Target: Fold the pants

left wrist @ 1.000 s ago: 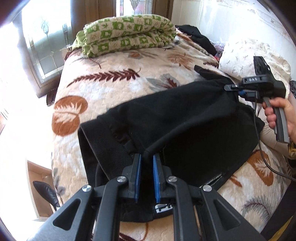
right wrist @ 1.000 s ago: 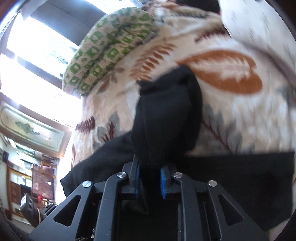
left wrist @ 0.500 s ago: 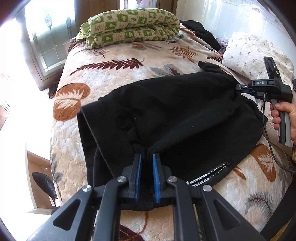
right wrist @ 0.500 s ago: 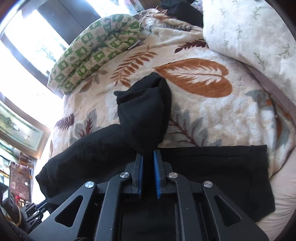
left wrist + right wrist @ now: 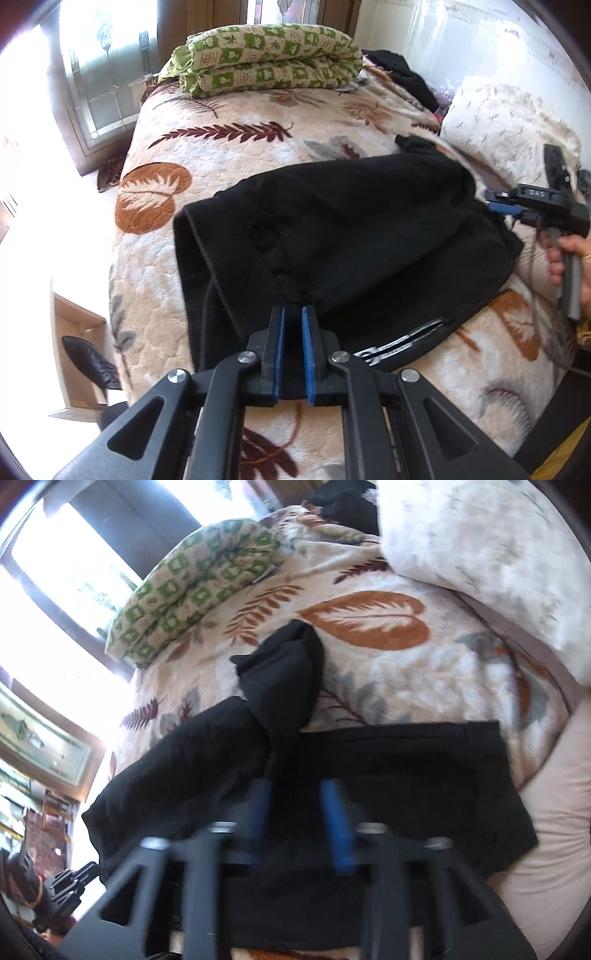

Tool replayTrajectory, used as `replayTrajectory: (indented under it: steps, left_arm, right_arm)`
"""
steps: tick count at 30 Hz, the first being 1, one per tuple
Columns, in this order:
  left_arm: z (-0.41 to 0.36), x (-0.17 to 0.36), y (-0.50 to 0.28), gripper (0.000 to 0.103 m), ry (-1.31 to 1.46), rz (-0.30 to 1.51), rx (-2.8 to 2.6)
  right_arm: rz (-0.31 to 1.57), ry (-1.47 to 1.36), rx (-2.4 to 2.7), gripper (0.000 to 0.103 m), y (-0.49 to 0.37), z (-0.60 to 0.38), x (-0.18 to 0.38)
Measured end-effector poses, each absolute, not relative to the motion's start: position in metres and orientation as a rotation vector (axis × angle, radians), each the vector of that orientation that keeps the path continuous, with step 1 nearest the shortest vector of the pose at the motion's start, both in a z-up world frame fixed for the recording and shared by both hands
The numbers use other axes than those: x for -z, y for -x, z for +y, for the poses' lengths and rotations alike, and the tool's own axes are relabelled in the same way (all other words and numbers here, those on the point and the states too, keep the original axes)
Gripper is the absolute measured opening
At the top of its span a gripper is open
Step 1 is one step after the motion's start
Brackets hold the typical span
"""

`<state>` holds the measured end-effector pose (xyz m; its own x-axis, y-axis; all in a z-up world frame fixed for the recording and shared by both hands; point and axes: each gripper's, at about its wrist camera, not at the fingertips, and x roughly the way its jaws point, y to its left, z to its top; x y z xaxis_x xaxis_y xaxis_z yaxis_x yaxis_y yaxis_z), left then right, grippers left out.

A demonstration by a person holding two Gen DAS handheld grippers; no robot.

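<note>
Black pants point(image 5: 354, 236) lie folded over across a leaf-patterned bedspread point(image 5: 236, 147). My left gripper point(image 5: 293, 314) is shut on a pinch of the pants' fabric at the near edge. My right gripper point(image 5: 295, 794) has its jaws apart, and the fabric it held hangs loose by the left pad. It shows in the left wrist view point(image 5: 502, 201) at the pants' right end, held by a hand. A bunched pant end point(image 5: 284, 675) lies beyond the right gripper on the bedspread. White lettering point(image 5: 395, 343) shows on the lower layer.
A folded green-checked quilt point(image 5: 266, 62) lies at the bed's far end. A white pillow point(image 5: 509, 125) sits at the right, with dark clothing point(image 5: 406, 74) behind it. A window is at the left. A black boot point(image 5: 88, 362) and a box lie on the floor left of the bed.
My right gripper has opened and let go of the pant fabric. The upper layer has settled flatter onto the lower one. My left gripper stays shut on the fabric.
</note>
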<state>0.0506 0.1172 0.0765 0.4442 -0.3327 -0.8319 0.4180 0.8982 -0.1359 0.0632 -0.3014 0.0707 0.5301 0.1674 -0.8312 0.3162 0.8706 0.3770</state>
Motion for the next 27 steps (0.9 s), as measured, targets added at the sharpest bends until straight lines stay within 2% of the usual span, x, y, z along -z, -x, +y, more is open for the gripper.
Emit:
replayTrajectory:
  steps: [1,2,4,6,10,14,20,23,25,27]
  left_arm:
    - [0.116,-0.077,-0.051,0.017,-0.078,1.013,0.478]
    - [0.115,-0.077,-0.052,0.021,-0.071,1.019,0.475]
    - [0.113,-0.076,-0.053,0.047,-0.074,1.029,0.461]
    - [0.113,-0.076,-0.052,0.060,-0.064,1.028,0.448]
    - [0.129,-0.079,-0.048,0.069,0.106,1.044,0.417]
    - [0.139,-0.067,-0.051,0.069,0.275,1.107,0.364]
    - [0.139,-0.055,-0.071,0.069,0.230,1.133,0.215]
    - [0.134,-0.052,-0.079,0.066,0.238,1.145,0.220]
    - [0.125,-0.051,-0.084,0.043,0.192,1.152,0.218]
    - [0.117,-0.051,-0.087,0.041,0.127,1.154,0.204]
  right_arm:
    - [1.000,-0.508,0.086,0.066,-0.066,-0.297,-0.073]
    - [0.987,-0.485,0.084,0.066,-0.067,-0.294,-0.075]
    - [0.986,-0.438,0.072,0.066,-0.080,-0.286,-0.076]
    - [0.996,-0.432,0.073,0.066,-0.093,-0.284,-0.073]
    - [1.003,-0.441,0.090,0.066,-0.112,-0.288,-0.070]
    - [1.014,-0.440,0.104,0.063,-0.117,-0.288,-0.062]
    - [1.037,-0.501,0.112,0.055,-0.111,-0.292,-0.045]
    - [1.043,-0.508,0.083,0.037,-0.112,-0.292,-0.039]
    - [1.047,-0.489,0.063,0.021,-0.115,-0.289,-0.038]
    - [1.052,-0.466,0.050,0.013,-0.119,-0.286,-0.039]
